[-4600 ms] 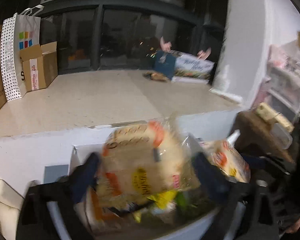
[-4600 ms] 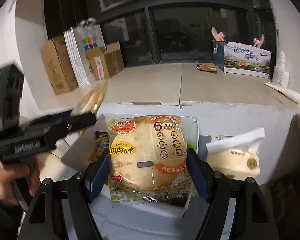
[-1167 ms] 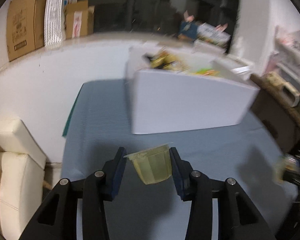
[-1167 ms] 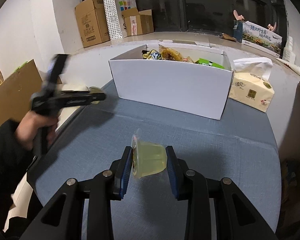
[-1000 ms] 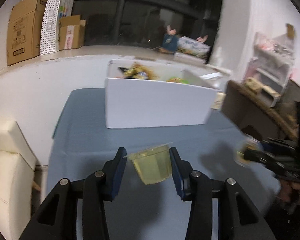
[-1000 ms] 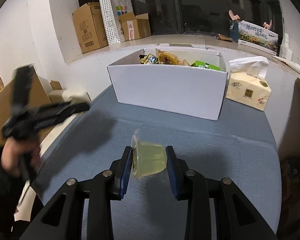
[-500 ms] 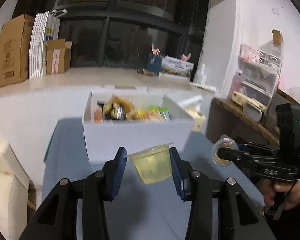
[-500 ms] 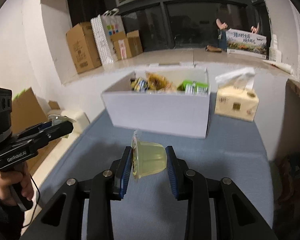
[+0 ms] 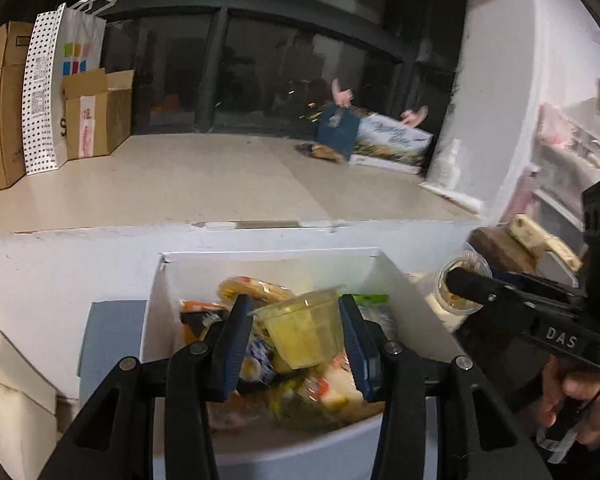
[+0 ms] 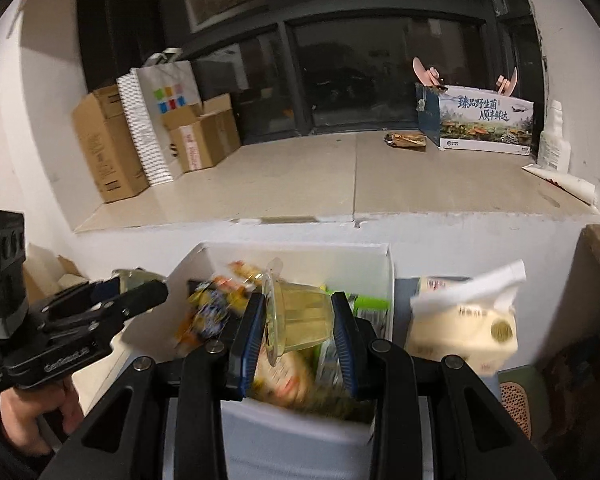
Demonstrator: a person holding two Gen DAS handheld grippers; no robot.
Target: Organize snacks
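Above the white box [image 9: 156, 300], both grippers hover with a clear jelly cup pinched between blue pads. From the left wrist view, the left gripper [image 9: 298, 334] clamps its jelly cup [image 9: 302, 332] upright, rim on top, yellowish pieces inside. From the right wrist view, the right gripper [image 10: 298, 330] squeezes the second jelly cup [image 10: 300, 316] on its side, the foil lid facing left. Beneath both lie mixed snack packets [image 9: 256, 360], blurred, so none of their print can be read. The right tool's black body shows the letters "DAS" in the left view; lettering on the left tool in the right view is too smeared to read. Just right of the box stands a cream tissue pack [image 10: 464, 324] with a white sheet sticking up and a gold seal. On the pale ledge behind, a printed carton [image 10: 484, 120] bears Chinese characters over a mushroom scene; at the far left sit brown cardboard boxes [image 10: 104, 148] and a dotted white paper bag [image 10: 160, 112] with coloured squares.
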